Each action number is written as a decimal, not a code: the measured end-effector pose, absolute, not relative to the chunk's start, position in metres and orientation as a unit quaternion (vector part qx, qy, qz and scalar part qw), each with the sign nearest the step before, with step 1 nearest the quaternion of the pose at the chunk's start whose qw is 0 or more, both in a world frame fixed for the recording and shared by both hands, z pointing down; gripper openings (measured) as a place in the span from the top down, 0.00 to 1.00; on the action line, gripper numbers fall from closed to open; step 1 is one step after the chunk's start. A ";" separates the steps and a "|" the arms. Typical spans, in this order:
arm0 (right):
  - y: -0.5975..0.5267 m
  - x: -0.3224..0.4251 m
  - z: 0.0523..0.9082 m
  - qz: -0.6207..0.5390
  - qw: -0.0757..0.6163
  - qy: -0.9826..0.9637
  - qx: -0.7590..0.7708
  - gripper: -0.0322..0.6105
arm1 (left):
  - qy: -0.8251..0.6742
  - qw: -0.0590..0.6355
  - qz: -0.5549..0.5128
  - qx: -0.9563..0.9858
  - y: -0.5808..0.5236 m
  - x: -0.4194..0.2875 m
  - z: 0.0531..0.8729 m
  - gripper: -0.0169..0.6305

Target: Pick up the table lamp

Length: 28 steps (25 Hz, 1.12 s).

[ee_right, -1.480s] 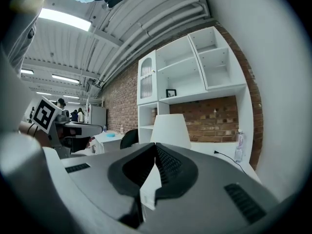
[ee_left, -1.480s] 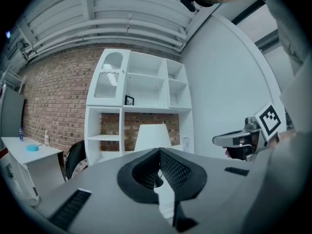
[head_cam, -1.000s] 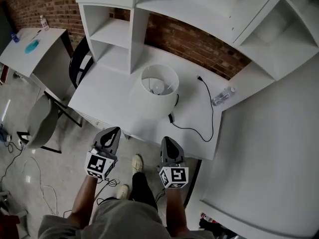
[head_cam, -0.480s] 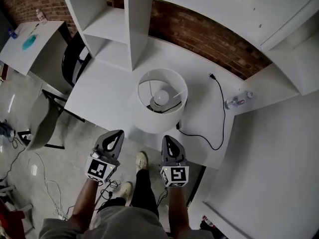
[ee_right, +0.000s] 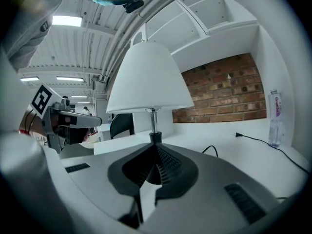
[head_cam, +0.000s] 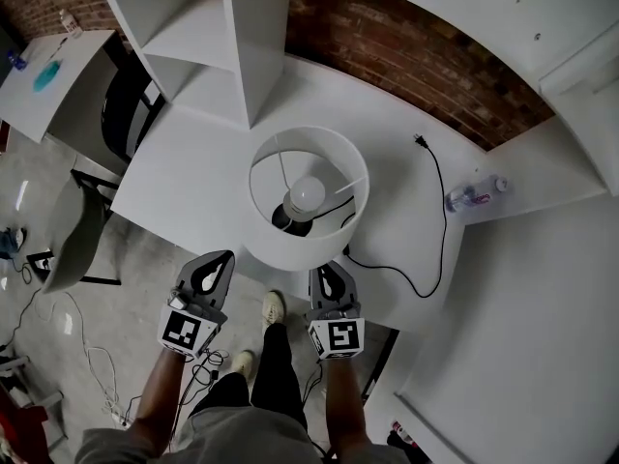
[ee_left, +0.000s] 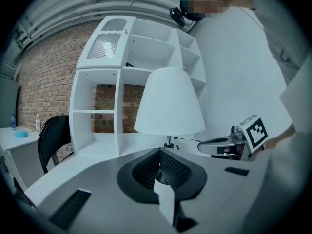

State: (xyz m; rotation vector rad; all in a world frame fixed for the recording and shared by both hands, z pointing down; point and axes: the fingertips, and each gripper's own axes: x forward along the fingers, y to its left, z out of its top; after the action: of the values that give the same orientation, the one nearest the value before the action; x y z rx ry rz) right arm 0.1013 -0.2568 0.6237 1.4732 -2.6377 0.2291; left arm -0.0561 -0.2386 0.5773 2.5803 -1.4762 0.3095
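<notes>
1. Nearest the person, both hands hold their tongs out side by side over the floor at the front edge of the white surface point(head_cam: 184, 177). The left tongs point(head_cam: 217, 259) and right tongs point(head_cam: 329, 271) both have their jaws pressed together, with nothing between them.
2. A second ago the tips hung clearly short of the surface's edge. Now they have come down and forward, and the right tongs' tip sits just under the rim of the lampshade in the head view.
3. The left gripper view looks past its closed tips point(ee_left: 161, 155) at the table lamp point(ee_left: 168, 101) straight ahead, with the right tongs point(ee_left: 222, 146) level beside it.
4. The right gripper view looks over its own closed tips point(ee_right: 155, 147) at the lamp's thin stem point(ee_right: 153, 123) and black base, and the left tongs point(ee_right: 73, 122) show at the picture's left.
5. The table lamp point(head_cam: 290, 249) stands upright near the surface's front edge, untouched, its bulb point(head_cam: 308, 193) visible down through the open shade. It fills more of the head view than it did a second ago and sits closer to the tongs.
6. Its black cord point(head_cam: 437, 225) loops off to the right across the surface and ends in an unplugged plug point(head_cam: 420, 141).
7. Further right, a clear bottle point(head_cam: 474, 195) lies on its side, well apart from the lamp.
8. Behind the lamp stand a white shelf unit point(head_cam: 232, 46) and a brick wall point(head_cam: 416, 66). A black chair point(head_cam: 121, 114) stands off to the left.
</notes>
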 end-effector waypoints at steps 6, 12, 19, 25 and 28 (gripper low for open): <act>-0.267 0.091 0.635 0.066 0.047 -0.881 0.466 0.91 | -0.502 0.086 0.103 0.854 -0.239 -0.058 0.594 0.97; -0.278 0.084 0.646 0.064 0.047 -0.886 0.456 0.91 | -0.517 0.084 0.104 0.846 -0.239 -0.070 0.603 0.97; -0.293 0.073 0.654 0.069 0.034 -0.891 0.447 0.78 | -0.532 0.084 0.106 0.836 -0.241 -0.089 0.614 0.97; -0.304 0.065 0.658 0.074 0.020 -0.894 0.442 0.70 | -0.537 0.088 0.098 0.833 -0.246 -0.100 0.618 0.97; -0.309 0.060 0.658 0.073 0.015 -0.895 0.440 0.66 | -0.541 0.083 0.101 0.831 -0.249 -0.106 0.619 0.97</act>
State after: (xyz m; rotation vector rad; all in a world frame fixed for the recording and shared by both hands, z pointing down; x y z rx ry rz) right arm 0.0604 -0.3094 0.6582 1.3697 -2.7850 0.2271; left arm -0.1064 -0.2494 0.6186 2.4813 -1.6150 0.3016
